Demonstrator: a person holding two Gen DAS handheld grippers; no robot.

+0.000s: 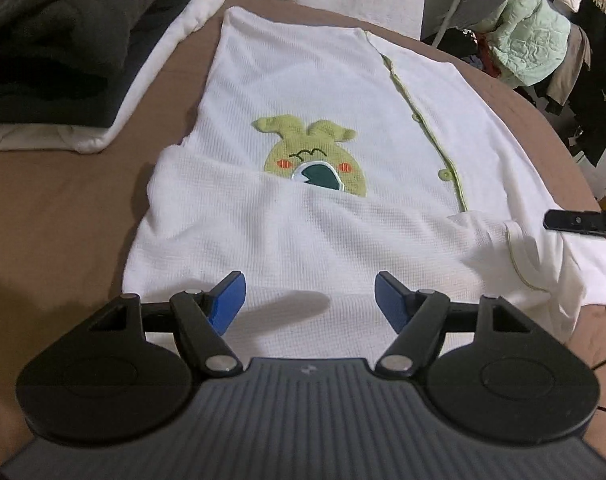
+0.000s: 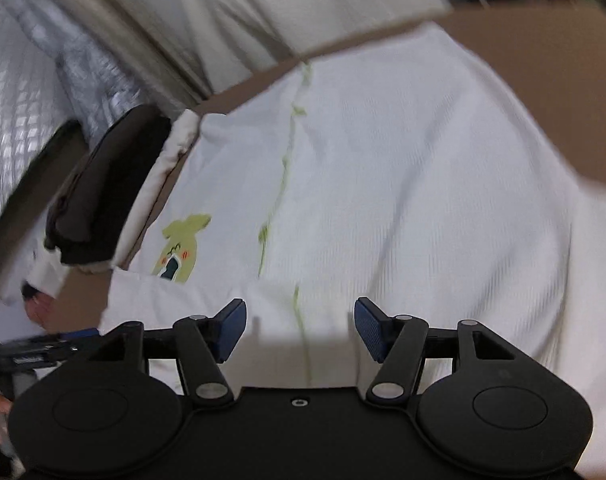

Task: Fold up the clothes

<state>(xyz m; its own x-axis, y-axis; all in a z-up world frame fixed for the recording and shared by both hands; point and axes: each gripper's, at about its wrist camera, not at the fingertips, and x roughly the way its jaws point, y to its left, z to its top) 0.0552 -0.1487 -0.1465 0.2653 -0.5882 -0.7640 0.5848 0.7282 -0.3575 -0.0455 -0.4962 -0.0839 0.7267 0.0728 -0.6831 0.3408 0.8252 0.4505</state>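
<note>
I see the white garment [image 1: 303, 80] lying flat on the brown table [image 1: 63, 200], in the middle of the frame, its near part folded over the green patch [image 1: 315, 156]. My left gripper [image 1: 310, 300] and right gripper [image 2: 300, 326] both stand with jaws apart, holding nothing. Folded dark clothes [image 1: 55, 48] sit upper left.

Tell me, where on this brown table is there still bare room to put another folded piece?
Bare table shows on the left, in front of the stack of folded clothes and beside the white shirt. A thin strip runs between shirt and stack. The far right corner is bare too. The middle is covered by the shirt.
</note>
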